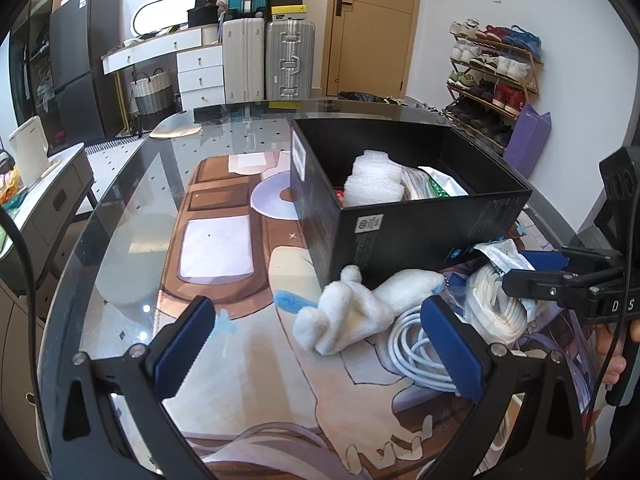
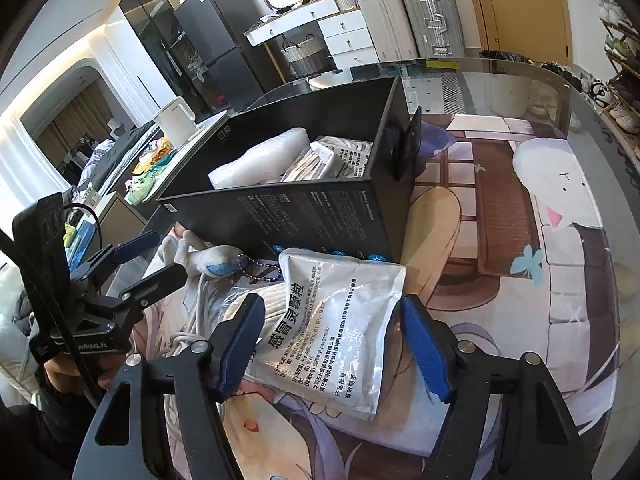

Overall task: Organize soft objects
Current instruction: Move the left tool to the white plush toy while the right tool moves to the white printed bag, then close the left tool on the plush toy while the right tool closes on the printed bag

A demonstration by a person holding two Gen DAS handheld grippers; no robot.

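A white printed pouch (image 2: 336,320) lies on a bagged coil of white cord (image 1: 492,300) in front of the black box (image 1: 400,232). My right gripper (image 2: 332,304) straddles the pouch, blue pads close to its two long edges, and I see no squeeze on it. A white plush toy (image 1: 352,308) with blue patches lies against the box, next to a loose white cable (image 1: 416,344). My left gripper (image 1: 316,304) hangs wide open just short of the plush, holding nothing. The box holds white foam wrap (image 1: 376,178) and packets.
The glass table (image 1: 132,184) has a printed mat under the glass, bare to the left of the box. The right gripper (image 1: 514,270) reaches in from the right in the left wrist view. A side cabinet with a kettle (image 1: 28,152) stands beyond the left rim.
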